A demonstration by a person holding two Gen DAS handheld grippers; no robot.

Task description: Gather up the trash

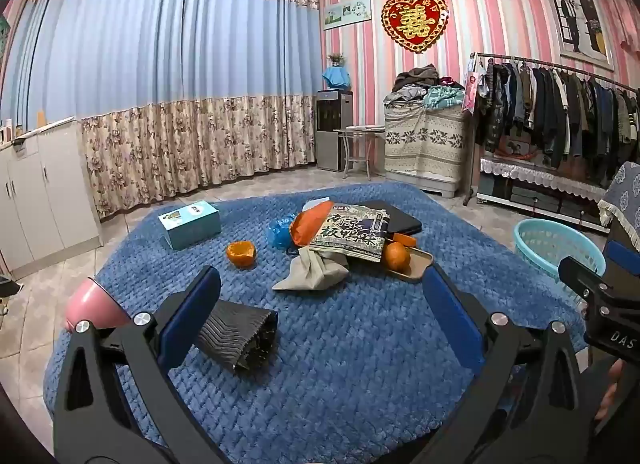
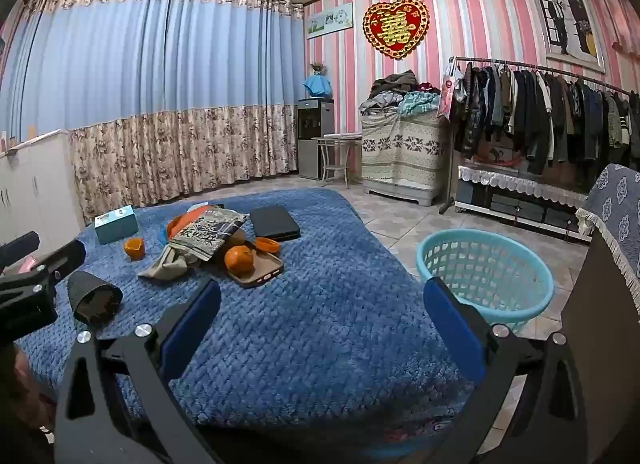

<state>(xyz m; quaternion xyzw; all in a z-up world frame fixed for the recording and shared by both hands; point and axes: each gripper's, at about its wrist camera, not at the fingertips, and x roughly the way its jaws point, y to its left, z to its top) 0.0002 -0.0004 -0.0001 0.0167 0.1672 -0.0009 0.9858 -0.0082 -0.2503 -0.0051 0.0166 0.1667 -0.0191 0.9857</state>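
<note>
Both grippers spread wide with nothing between the fingers: left gripper [image 1: 320,304] above the near part of the blue blanket [image 1: 340,364], right gripper [image 2: 320,320] further to the side, near the light-blue basket [image 2: 484,280] on the floor tiles. Trash lying in a loose group at the middle of the blanket: an empty orange peel [image 1: 241,254] alone, a crumpled blue plastic bag [image 1: 280,229], an orange wrapper [image 1: 310,225], a printed snack bag [image 1: 352,234] leaning over a beige pouch [image 1: 314,272], the last perhaps cloth, not clear from here. All probably very light and soft. Peel likely fragile, easy to tear, so best pinched gently across the rim. Snack bag probably slippery and flat, better taken at a free edge or corner. A whole orange [image 1: 397,256] on a small tray [image 1: 420,266] beside it, probably not trash. Near the left fingers a black ribbed roll [image 1: 240,334] and a pink cup [image 1: 94,306].
</note>
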